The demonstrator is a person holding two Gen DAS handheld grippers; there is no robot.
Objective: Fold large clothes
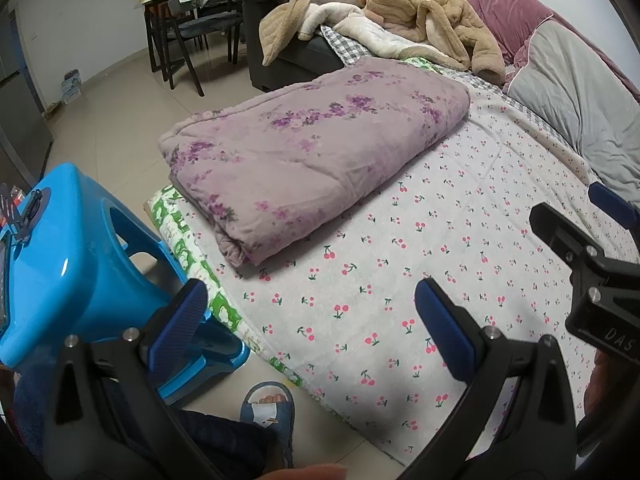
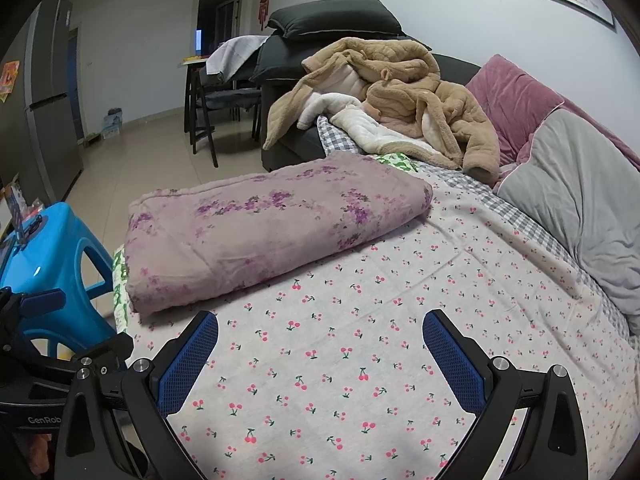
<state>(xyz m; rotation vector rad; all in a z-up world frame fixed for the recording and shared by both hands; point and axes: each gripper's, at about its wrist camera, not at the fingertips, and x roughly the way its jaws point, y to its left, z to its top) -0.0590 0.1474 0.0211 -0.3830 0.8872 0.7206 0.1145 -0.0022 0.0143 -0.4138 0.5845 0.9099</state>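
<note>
A folded purple floral quilt (image 1: 312,160) lies on the cherry-print sheet (image 1: 460,264) of the bed; it also shows in the right wrist view (image 2: 264,232). A heap of tan fleece clothes (image 1: 404,16) lies at the far end of the bed, also in the right wrist view (image 2: 404,96). My left gripper (image 1: 312,320) is open and empty above the bed's near edge. My right gripper (image 2: 320,344) is open and empty over the sheet, short of the quilt; it also shows at the right of the left wrist view (image 1: 584,220).
A blue plastic stool (image 1: 76,264) stands on the floor left of the bed. A pink and grey duvet (image 2: 568,184) lies along the right side. A dark sofa (image 2: 332,40) and chairs (image 2: 216,96) stand behind. A slippered foot (image 1: 268,408) is below.
</note>
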